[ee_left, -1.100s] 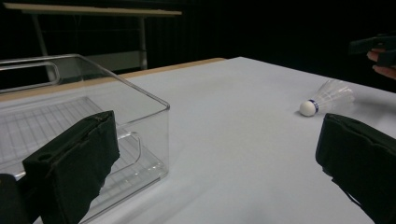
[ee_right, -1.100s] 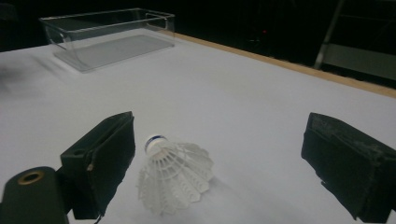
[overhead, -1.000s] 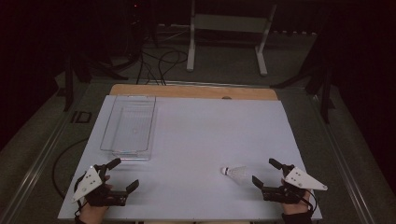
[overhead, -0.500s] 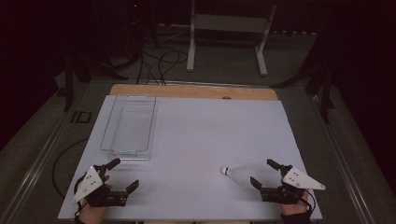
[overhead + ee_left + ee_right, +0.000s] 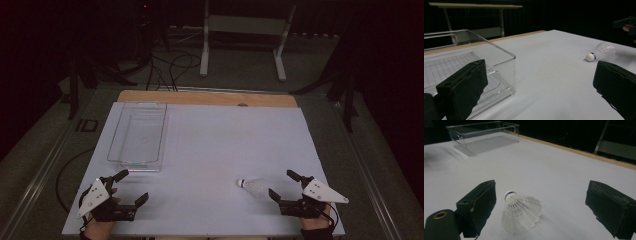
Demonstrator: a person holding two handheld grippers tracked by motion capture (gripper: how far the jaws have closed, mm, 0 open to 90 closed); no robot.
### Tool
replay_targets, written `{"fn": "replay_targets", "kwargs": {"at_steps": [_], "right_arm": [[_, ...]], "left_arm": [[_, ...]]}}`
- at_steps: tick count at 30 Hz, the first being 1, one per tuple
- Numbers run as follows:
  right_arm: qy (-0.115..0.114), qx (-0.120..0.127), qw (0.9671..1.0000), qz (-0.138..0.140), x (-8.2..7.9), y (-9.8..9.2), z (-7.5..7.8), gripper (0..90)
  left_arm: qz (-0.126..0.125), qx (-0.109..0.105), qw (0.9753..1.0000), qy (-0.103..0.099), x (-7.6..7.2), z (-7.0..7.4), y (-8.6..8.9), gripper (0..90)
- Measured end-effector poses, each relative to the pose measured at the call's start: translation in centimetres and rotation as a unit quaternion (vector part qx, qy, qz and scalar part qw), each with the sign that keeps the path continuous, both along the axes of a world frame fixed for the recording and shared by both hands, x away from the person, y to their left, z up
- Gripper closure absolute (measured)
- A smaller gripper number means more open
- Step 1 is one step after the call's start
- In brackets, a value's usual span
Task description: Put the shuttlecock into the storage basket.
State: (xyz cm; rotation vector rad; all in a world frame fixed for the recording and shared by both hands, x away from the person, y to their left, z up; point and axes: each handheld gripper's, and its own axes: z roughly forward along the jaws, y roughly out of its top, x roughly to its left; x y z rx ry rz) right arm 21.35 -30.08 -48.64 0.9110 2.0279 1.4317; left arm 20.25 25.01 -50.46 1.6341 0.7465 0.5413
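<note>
A white feathered shuttlecock point(image 5: 253, 185) with a blue band at its cork lies on its side on the white table point(image 5: 225, 145), front right. My right gripper point(image 5: 283, 185) stands open just right of it, its jaws wide apart; in the right gripper view the shuttlecock point(image 5: 521, 211) lies near the left jaw, cork pointing away. A clear plastic bin point(image 5: 138, 134) rests empty at the left. Below it, my left gripper point(image 5: 131, 186) is open near the front edge. The left gripper view has the bin point(image 5: 461, 70) behind its left jaw and the shuttlecock point(image 5: 600, 51) far right.
A wooden strip point(image 5: 205, 98) borders the table's far edge. Beyond it stand a white metal frame point(image 5: 242, 37) and cables on a dark floor. The bin point(image 5: 482, 135) appears far off at the upper left of the right gripper view.
My right gripper has slid slightly toward the front edge and left, nearer the shuttlecock. The left gripper has barely shifted.
</note>
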Motion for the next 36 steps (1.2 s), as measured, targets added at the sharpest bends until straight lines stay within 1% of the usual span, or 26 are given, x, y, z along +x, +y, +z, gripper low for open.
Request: {"fn": "replay_targets", "kwargs": {"at_steps": [1,2,4,5,7,9,10,13,14,17,18,19,20,22,23,24,27,29,31,33,34,35,36], "right_arm": [[0.002,-0.002,1.0,0.001,0.0,0.0,0.0,9.8],[0.004,-0.01,0.9999,-0.003,0.0,0.1,0.2,9.8],[0.013,-0.009,0.9999,0.002,-0.1,0.2,0.5,9.8],[0.011,-0.009,0.9999,0.003,-0.1,0.2,0.7,9.7],[0.016,-0.012,0.9998,0.009,-0.1,0.3,1.0,9.7],[0.016,-0.016,0.9996,0.014,-0.2,0.4,1.4,9.1],[0.015,-0.023,0.9995,0.018,-0.2,0.5,1.7,9.0],[0.016,-0.029,0.9991,0.028,-0.1,0.5,2.5,8.4],[0.017,-0.035,0.9987,0.031,0.0,0.3,2.9,8.1],[0.029,-0.045,0.9976,0.043,0.3,-0.2,3.6,8.1],[0.037,-0.044,0.9971,0.049,0.5,-0.4,3.8,8.1],[0.039,-0.047,0.9969,0.049,0.5,-0.5,3.9,8.1],[0.043,-0.055,0.9962,0.052,0.6,-0.7,4.0,8.1],[0.047,-0.064,0.9955,0.051,0.7,-0.9,4.2,8.1],[0.055,-0.065,0.9949,0.055,0.8,-1.0,4.2,8.0],[0.055,-0.069,0.9947,0.053,0.8,-1.0,4.2,8.0],[0.064,-0.078,0.9932,0.059,1.0,-1.0,4.2,8.0],[0.073,-0.08,0.9921,0.064,1.2,-1.0,4.2,8.0],[0.074,-0.081,0.9918,0.065,1.2,-1.1,4.2,8.0],[0.08,-0.084,0.9908,0.07,1.3,-1.1,4.2,8.0],[0.09,-0.084,0.9892,0.08,1.5,-1.2,4.3,8.1],[0.096,-0.088,0.9882,0.082,1.6,-1.2,4.4,8.2],[0.096,-0.088,0.9882,0.082,1.6,-1.2,4.4,8.2]], "left_arm": [[-0.001,-0.001,1.0,0.001,0.0,0.0,0.0,0.2],[-0.002,-0.001,1.0,0.001,0.0,0.0,0.0,0.2],[-0.004,0.003,1.0,0.001,0.0,0.0,-0.1,0.2],[-0.004,0.003,1.0,0.001,0.0,0.0,-0.1,0.2],[-0.004,0.0,1.0,0.0,0.0,0.0,-0.1,0.2],[-0.004,0.002,1.0,0.0,-0.1,0.1,-0.1,0.2],[-0.005,0.004,1.0,-0.002,-0.1,0.1,-0.1,0.2],[-0.007,0.008,0.9999,-0.006,-0.2,0.2,-0.3,0.2],[-0.008,0.009,0.9999,-0.007,-0.2,0.2,-0.3,0.2],[-0.009,0.01,0.9999,-0.006,-0.2,0.2,-0.3,0.2],[-0.008,0.01,0.9999,-0.006,-0.2,0.2,-0.3,0.2],[-0.008,0.01,0.9999,-0.006,-0.2,0.2,-0.3,0.2],[-0.009,0.009,0.9999,-0.006,-0.1,0.2,-0.3,0.2],[-0.008,0.013,0.9999,-0.007,-0.2,0.3,-0.4,0.2],[-0.009,0.012,0.9999,-0.008,-0.2,0.3,-0.4,0.2],[-0.009,0.012,0.9999,-0.007,-0.2,0.3,-0.4,0.2],[-0.009,0.012,0.9999,-0.008,-0.2,0.3,-0.4,0.2],[-0.009,0.012,0.9999,-0.007,-0.2,0.3,-0.4,0.2],[-0.009,0.012,0.9999,-0.007,-0.1,0.3,-0.4,0.2],[-0.009,0.012,0.9999,-0.007,-0.1,0.3,-0.4,0.2],[-0.01,0.011,0.9999,-0.007,-0.1,0.3,-0.4,0.2],[-0.01,0.011,0.9999,-0.007,-0.1,0.3,-0.4,0.2],[-0.01,0.011,0.9999,-0.007,-0.1,0.3,-0.4,0.2]]}}
